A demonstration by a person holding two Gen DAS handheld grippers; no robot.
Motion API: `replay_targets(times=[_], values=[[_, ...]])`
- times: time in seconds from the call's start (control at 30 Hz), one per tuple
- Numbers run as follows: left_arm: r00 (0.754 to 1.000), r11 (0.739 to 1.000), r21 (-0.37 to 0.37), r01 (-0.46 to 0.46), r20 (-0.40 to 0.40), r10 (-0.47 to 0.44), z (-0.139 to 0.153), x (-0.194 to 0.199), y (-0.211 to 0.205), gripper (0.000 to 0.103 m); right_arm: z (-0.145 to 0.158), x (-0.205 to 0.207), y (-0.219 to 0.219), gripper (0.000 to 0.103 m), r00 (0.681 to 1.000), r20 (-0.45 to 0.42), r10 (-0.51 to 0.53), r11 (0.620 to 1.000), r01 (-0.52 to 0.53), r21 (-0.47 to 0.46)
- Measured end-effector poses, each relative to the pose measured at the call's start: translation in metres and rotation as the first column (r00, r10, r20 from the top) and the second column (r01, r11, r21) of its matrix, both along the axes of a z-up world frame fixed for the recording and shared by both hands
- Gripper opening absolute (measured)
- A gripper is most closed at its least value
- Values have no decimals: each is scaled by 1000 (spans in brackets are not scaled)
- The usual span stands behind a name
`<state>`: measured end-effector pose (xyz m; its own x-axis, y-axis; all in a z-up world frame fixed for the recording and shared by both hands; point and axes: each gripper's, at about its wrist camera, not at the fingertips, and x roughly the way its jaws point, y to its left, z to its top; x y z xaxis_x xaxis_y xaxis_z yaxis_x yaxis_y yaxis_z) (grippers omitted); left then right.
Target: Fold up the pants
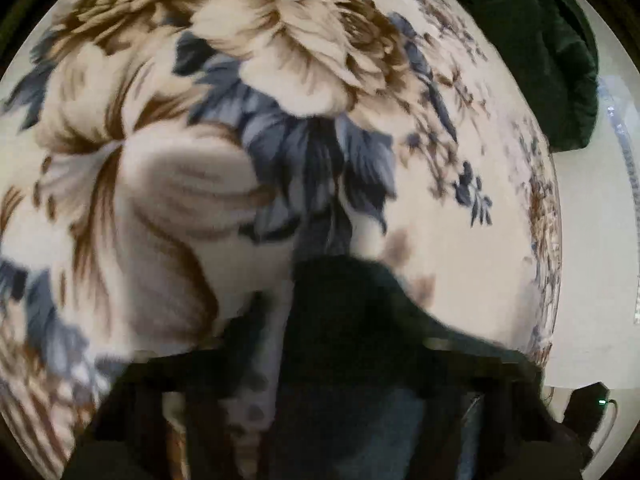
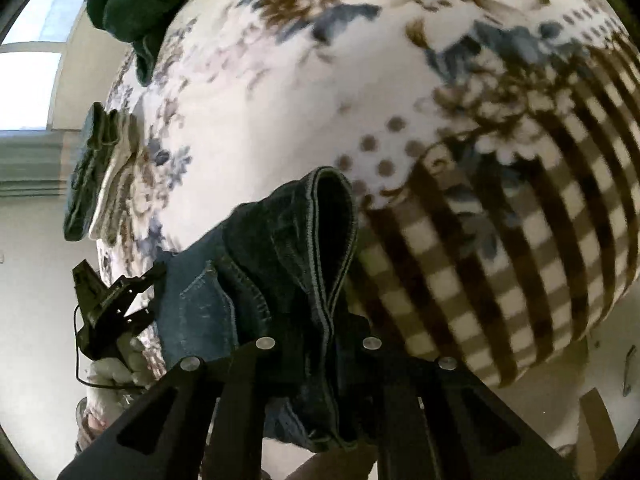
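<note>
One pair of jeans bunches between the right gripper's closed fingers; the left gripper pinches its other edge; one green garment lies far ahead.

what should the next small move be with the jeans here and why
Probably lower both grippers toward the floral blanket and lay the jeans flat. The right gripper is shut on a bunched denim hem, the left gripper grips the other edge, and the cloth hangs off the bed in a crumpled bundle, so it likely needs spreading before any fold.
</note>
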<state>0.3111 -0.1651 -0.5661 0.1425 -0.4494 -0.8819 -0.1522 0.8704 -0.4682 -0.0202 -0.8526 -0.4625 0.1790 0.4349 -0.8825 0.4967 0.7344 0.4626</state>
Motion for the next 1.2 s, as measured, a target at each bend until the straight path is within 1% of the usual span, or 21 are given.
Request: replay_targets(times=[0.03,0.13,0.17,0.23,0.3,0.33,0.37,0.4,0.43,0.53,0.63,0.67,0.7,0.73,0.8,0.87,0.93,1.0,1.07,1.13,1.2], values=[[1000,999,-25,-23,-6,22,-2,2,9,33,-5,0,-2,13,1000,-6,1,1000,-2,-7],[990,983,-125,-134,-62,127,-8,1,38,31,-23,-1,-2,21,999,-49,-2,1000,1,-14],[988,980,-133,-150,-66,142,-6,1,43,33,-27,2,0,31,998,-69,10,1000,-12,-24],[988,980,-130,-148,-68,140,6,-2,46,33,-28,8,1,42,996,-87,4,1000,-4,-9],[991,986,-102,-129,-59,123,23,-9,46,34,-17,3,-8,62,997,-70,-42,999,44,26],[994,991,-83,-109,-37,107,35,-15,44,38,-10,-1,-11,68,996,-58,-61,998,62,28],[995,993,-68,-99,-19,98,42,-19,44,53,-3,-8,-15,73,996,-41,-83,996,84,33],[996,994,-58,-88,4,89,53,-27,42,63,4,-18,-20,75,993,-32,-112,993,113,43],[996,995,-60,-82,17,83,58,-32,40,76,4,-27,-24,75,989,-51,-136,988,139,61],[998,996,-71,-54,20,55,66,-53,31,77,-10,-52,-25,75,972,-119,-201,960,220,172],[1000,999,-52,-11,-7,11,54,-74,14,77,-33,-68,-17,74,961,-149,-233,928,266,261],[1000,1000,-31,5,-24,-5,49,-81,10,77,-35,-69,-13,58,960,-142,-241,931,270,245],[999,1000,-16,12,-35,-13,45,-85,7,77,-33,-69,-9,37,960,-125,-250,941,271,200],[999,1000,-5,31,-45,-31,40,-92,4,77,-28,-67,-5,29,965,-104,-241,954,256,156],[997,998,35,61,-56,-59,34,-102,2,77,-8,-61,2,22,979,-37,-200,977,202,65],[996,996,35,79,-52,-77,29,-111,3,77,11,-56,7,20,984,21,-178,984,178,10],[994,996,28,91,-64,-89,23,-117,5,82,17,-56,2,19,980,61,-190,982,190,11],[994,997,-2,76,-83,-76,18,-118,8,84,-1,-56,-4,19,982,21,-189,982,188,19],[993,997,-6,73,-95,-73,18,-118,8,84,-23,-57,-10,22,979,-30,-199,977,201,66],[992,997,6,83,-94,-82,23,-119,8,84,-23,-58,-14,31,972,-40,-233,966,236,105],[992,996,13,89,-85,-88,30,-120,9,84,-9,-64,-21,57,962,-9,-272,956,271,109]])
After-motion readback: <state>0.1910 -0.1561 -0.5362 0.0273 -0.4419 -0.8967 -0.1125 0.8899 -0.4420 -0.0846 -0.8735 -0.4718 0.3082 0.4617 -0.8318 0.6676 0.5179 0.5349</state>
